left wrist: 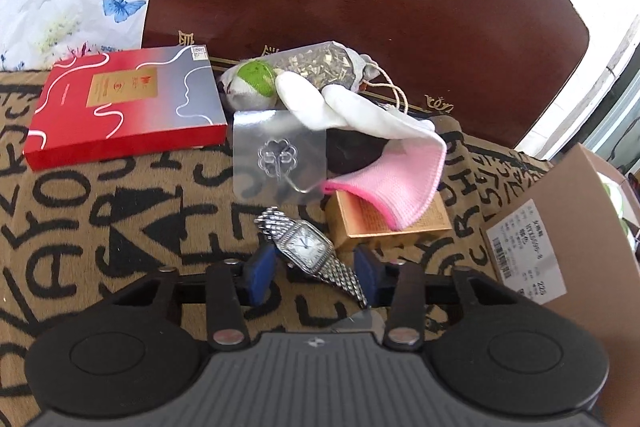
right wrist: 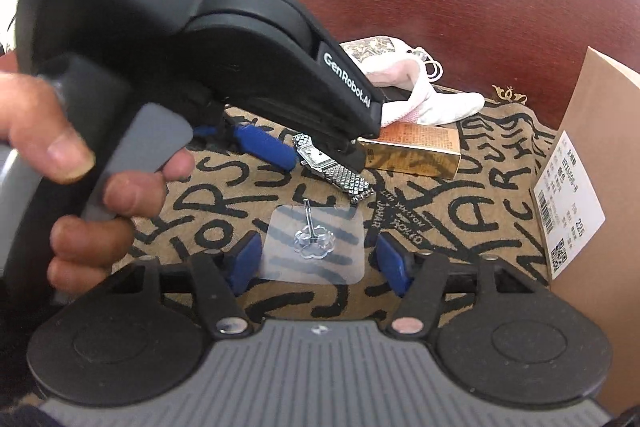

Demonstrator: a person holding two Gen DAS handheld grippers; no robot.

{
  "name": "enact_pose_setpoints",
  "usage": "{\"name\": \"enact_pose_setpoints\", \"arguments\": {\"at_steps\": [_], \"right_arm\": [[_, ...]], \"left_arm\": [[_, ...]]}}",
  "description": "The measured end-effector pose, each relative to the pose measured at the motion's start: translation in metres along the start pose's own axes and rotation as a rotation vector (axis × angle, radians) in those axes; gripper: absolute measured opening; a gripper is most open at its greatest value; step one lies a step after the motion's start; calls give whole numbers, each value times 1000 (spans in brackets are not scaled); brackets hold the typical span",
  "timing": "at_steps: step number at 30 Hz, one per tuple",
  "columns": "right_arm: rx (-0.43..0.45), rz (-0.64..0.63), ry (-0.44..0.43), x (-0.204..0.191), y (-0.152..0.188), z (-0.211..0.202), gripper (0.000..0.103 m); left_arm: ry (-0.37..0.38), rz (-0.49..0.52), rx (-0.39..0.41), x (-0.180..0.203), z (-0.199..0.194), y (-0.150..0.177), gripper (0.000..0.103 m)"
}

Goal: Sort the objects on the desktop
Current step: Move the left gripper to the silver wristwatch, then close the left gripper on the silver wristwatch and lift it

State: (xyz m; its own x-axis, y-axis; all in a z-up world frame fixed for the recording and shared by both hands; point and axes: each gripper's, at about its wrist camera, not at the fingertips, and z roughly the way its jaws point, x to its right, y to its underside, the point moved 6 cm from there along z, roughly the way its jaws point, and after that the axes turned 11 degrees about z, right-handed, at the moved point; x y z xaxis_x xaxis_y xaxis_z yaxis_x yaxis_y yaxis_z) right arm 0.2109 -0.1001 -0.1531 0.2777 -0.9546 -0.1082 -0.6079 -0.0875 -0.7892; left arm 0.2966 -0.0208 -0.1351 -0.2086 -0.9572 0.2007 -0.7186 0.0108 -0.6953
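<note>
Silver mesh watch (left wrist: 308, 251) lying diagonally on the rug (left wrist: 100, 211), and the left gripper (left wrist: 316, 277) has its blue pads either side of the square face. Jaws are partway in but I can still see gaps — nothing pinched yet, so call it open around the watch. Makes sense to go for the case: it's the one rigid chunk, the scaly bracelet would just flop.

Right gripper (right wrist: 316, 265) is doing the same thing to the hook (right wrist: 314, 245), a clear floppy sticker sheet with a little clover-shaped plastic boss and a thin metal prong. Pads sit just beside the sheet's edges, not touching, so open too. My guess is that one's the harder pick, since a flat film on fuzzy pile gives the pads almost nothing to bite; grabbing the raised clover looks like the better bet.

From the right wrist you can see a hand (right wrist: 76, 163) squeezing the left tool's trigger, which fits the jaws being half closed.

Rest of the pile is bunched at the far edge: glossy red box (left wrist: 124, 107), small gold carton (left wrist: 388, 223) with a pink and white sock (left wrist: 384, 155) draped over it, a herb sachet (left wrist: 316, 67) behind. Brown cardboard box (left wrist: 568, 227) stands at the right, probably where stuff is headed
</note>
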Motion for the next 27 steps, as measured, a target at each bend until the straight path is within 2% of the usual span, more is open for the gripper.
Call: {"name": "enact_pose_setpoints", "arguments": {"at_steps": [3, 10, 14, 18, 19, 21, 23, 27], "right_arm": [[-1, -4, 6, 1, 0, -1, 54], [-20, -3, -6, 5, 4, -8, 53], [-36, -9, -13, 7, 10, -17, 53], [-48, -10, -14, 10, 17, -29, 53], [-49, -8, -14, 11, 19, -31, 53], [-50, -2, -13, 13, 21, -34, 53], [-52, 2, -13, 14, 21, -34, 53], [-52, 5, -15, 15, 21, -34, 53]], "left_arm": [[-24, 5, 1, -2, 2, -1, 30], [-24, -3, 11, -5, -1, 0, 24], [-2, -13, -4, -6, -5, 8, 15], [7, -41, -8, -5, -12, 16, 13], [3, -60, -2, -5, -13, 15, 14], [-14, -95, 19, -5, -14, 13, 24], [-39, -95, 28, -1, -11, 10, 42], [-83, -65, 29, 6, 0, 7, 47]]}}
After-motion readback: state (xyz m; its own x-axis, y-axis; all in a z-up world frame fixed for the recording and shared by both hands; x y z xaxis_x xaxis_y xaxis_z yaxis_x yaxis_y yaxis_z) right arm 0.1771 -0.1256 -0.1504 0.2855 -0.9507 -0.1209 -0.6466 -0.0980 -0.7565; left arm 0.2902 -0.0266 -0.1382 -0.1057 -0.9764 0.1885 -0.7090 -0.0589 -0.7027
